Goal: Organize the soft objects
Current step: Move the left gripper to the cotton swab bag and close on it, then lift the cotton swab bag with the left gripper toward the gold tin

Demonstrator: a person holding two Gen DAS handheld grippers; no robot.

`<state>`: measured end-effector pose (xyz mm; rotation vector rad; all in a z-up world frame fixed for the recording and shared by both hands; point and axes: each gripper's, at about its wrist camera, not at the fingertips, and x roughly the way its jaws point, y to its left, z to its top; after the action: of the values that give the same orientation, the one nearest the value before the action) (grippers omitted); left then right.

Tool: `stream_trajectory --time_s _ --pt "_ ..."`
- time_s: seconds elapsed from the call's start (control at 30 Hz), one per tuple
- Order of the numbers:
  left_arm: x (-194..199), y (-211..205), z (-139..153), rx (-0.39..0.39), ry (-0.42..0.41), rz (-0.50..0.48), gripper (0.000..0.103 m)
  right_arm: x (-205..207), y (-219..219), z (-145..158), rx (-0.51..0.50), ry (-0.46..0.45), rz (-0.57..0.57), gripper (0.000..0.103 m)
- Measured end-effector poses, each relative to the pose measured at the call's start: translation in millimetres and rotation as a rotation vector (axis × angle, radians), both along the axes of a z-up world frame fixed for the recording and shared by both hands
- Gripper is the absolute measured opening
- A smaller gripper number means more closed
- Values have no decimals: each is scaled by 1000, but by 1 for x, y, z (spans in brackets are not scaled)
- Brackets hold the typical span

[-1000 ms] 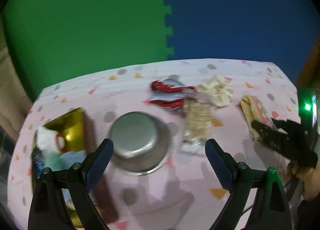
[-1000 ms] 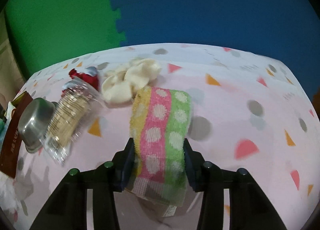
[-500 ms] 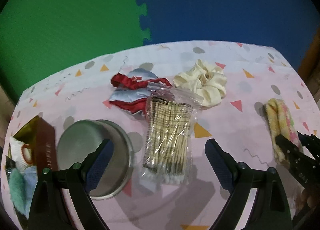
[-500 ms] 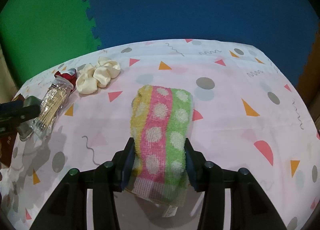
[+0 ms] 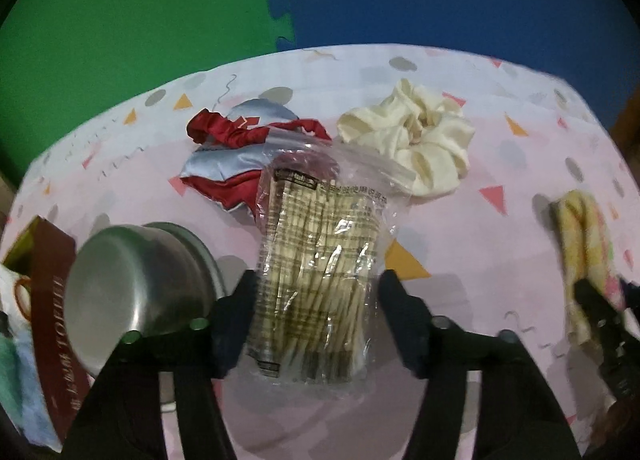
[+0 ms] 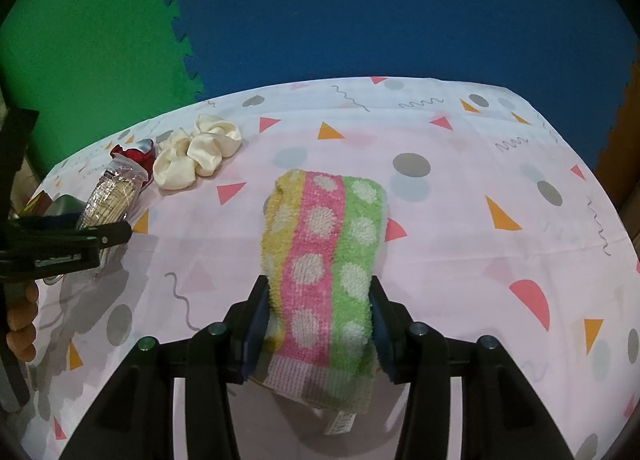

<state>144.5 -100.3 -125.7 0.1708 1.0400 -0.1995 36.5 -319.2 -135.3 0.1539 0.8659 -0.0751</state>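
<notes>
My right gripper (image 6: 318, 324) is shut on a folded towel (image 6: 324, 260) striped yellow, pink and green with white dots; the towel's far end rests on the pink tablecloth. The towel also shows in the left wrist view (image 5: 584, 244). My left gripper (image 5: 318, 304) has closed in around a clear bag of cotton swabs (image 5: 320, 272), its pads at the bag's sides. Beyond the bag lie a cream scrunchie (image 5: 416, 144) and a red and silver satin cloth (image 5: 236, 152).
A steel bowl (image 5: 136, 284) lies upturned left of the swab bag. A dark red box (image 5: 52, 300) at the left edge holds soft cloths. Green and blue foam mats back the table (image 6: 480, 188).
My left gripper has moved right and forward from the bowl to the swab bag and narrowed around it. My right gripper has kept its hold on the towel and swung slightly.
</notes>
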Motion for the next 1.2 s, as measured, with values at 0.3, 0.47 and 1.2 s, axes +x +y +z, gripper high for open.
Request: stream_trajectory --time_s 0.3,0.47,1.2 --pt "-10 -8 4 6 12 -24 27 0 0 0 2 0 -1 48" --pt "-17 -8 8 0 12 -28 27 0 0 0 2 0 -2 49" --pt "-73 6 60 -19 -79 -33 27 0 -1 0 -6 2 -1 49"
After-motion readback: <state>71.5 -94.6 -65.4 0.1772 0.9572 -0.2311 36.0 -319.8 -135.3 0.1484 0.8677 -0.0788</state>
